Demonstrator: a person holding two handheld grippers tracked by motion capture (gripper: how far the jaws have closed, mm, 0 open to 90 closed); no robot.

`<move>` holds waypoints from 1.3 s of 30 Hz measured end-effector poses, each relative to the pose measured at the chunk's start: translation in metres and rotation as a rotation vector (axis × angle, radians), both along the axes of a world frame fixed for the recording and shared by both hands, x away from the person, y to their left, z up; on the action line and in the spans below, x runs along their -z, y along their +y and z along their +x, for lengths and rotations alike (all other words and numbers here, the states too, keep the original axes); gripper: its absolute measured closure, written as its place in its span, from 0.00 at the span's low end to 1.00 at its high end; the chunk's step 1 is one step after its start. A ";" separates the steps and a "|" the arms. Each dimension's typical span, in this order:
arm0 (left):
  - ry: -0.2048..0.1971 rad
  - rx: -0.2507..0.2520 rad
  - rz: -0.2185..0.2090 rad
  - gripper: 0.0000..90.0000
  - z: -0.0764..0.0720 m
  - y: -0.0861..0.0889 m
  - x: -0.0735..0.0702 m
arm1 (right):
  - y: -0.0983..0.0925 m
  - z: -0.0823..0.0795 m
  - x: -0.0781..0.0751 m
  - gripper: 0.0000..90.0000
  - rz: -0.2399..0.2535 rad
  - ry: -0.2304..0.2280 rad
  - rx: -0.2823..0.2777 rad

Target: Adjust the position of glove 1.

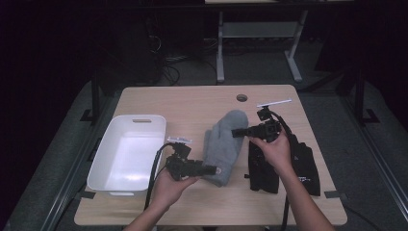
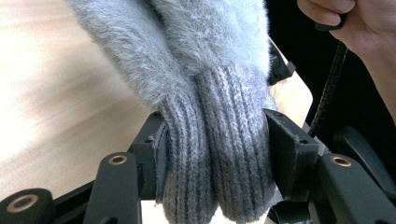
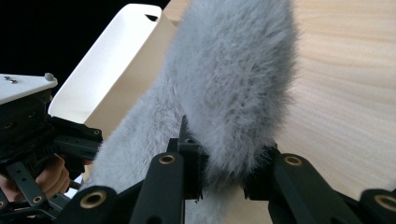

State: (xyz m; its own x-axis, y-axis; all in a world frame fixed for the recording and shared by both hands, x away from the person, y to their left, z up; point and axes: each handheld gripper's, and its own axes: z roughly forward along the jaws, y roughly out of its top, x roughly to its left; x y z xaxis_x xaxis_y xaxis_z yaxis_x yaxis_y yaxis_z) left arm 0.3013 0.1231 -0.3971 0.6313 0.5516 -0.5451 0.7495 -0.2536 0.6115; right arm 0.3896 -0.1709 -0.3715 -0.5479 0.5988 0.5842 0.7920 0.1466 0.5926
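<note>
I hold the fuzzy grey knitted mitten (image 1: 223, 144) mid-worktop at both ends: left tongs (image 1: 210, 169) clamped on its ribbed cuff (image 2: 219, 163), right tongs (image 1: 239, 132) clamped on its furry tip (image 3: 238, 93). The light wooden worktop (image 1: 192, 103) has open room behind the mitten. The white plastic bin (image 1: 127, 154) borders the left; black folded garments (image 1: 284, 166) (right edge) lie under my right hand (image 1: 274, 149).

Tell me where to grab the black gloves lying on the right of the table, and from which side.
Take the black gloves at their near end, coming in from the table's front edge: they lie flat and lengthwise, and a hand covers the far part.
</note>
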 end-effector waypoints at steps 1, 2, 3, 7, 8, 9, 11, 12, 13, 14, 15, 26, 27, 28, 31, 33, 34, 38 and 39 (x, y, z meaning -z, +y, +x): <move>0.000 0.000 0.000 0.51 0.000 0.000 0.000 | 0.000 0.000 0.000 0.81 0.000 0.000 0.000; -0.004 0.002 0.004 0.51 0.000 0.001 -0.002 | 0.000 0.000 -0.001 0.81 0.004 -0.005 -0.001; -0.006 0.003 -0.001 0.51 0.000 0.002 -0.004 | 0.001 0.000 -0.004 0.81 0.005 -0.007 -0.001; -0.014 0.003 0.005 0.51 0.001 0.006 -0.011 | 0.005 0.001 -0.011 0.81 0.003 -0.015 -0.005; -0.020 0.002 0.004 0.51 0.001 0.008 -0.012 | 0.007 0.002 -0.015 0.81 0.008 -0.018 -0.008; -0.020 -0.002 -0.002 0.51 0.002 0.010 -0.015 | 0.008 0.003 -0.016 0.81 0.008 -0.020 -0.010; -0.021 -0.006 -0.003 0.51 0.002 0.012 -0.018 | 0.011 0.004 -0.020 0.81 0.008 -0.026 -0.012; -0.021 -0.006 -0.003 0.50 0.002 0.012 -0.018 | 0.011 0.004 -0.020 0.81 0.008 -0.026 -0.012; -0.028 -0.007 -0.002 0.50 0.003 0.015 -0.021 | 0.013 0.005 -0.024 0.81 0.007 -0.027 -0.014; -0.028 -0.007 -0.002 0.50 0.003 0.015 -0.021 | 0.013 0.005 -0.024 0.81 0.007 -0.027 -0.014; -0.032 -0.009 0.000 0.50 0.003 0.016 -0.023 | 0.014 0.005 -0.025 0.81 0.010 -0.025 -0.014; -0.058 -0.019 0.001 0.50 0.007 0.031 -0.040 | 0.028 0.013 -0.043 0.81 0.035 -0.035 -0.028; -0.058 -0.022 0.000 0.50 0.007 0.033 -0.042 | 0.030 0.014 -0.045 0.81 0.035 -0.029 -0.032; -0.059 -0.023 0.000 0.50 0.007 0.034 -0.043 | 0.030 0.014 -0.045 0.81 0.035 -0.029 -0.032; -0.064 -0.027 -0.001 0.50 0.008 0.040 -0.047 | 0.035 0.017 -0.050 0.81 0.038 -0.033 -0.039; -0.067 -0.032 -0.003 0.50 0.008 0.042 -0.049 | 0.039 0.019 -0.052 0.81 0.050 -0.032 -0.040; -0.067 -0.037 -0.006 0.50 0.008 0.045 -0.050 | 0.040 0.019 -0.053 0.81 0.052 -0.029 -0.042; -0.071 -0.046 -0.010 0.50 0.007 0.050 -0.053 | 0.047 0.022 -0.056 0.81 0.053 -0.037 -0.054; -0.071 -0.046 -0.010 0.50 0.007 0.050 -0.053 | 0.048 0.022 -0.057 0.81 0.050 -0.039 -0.055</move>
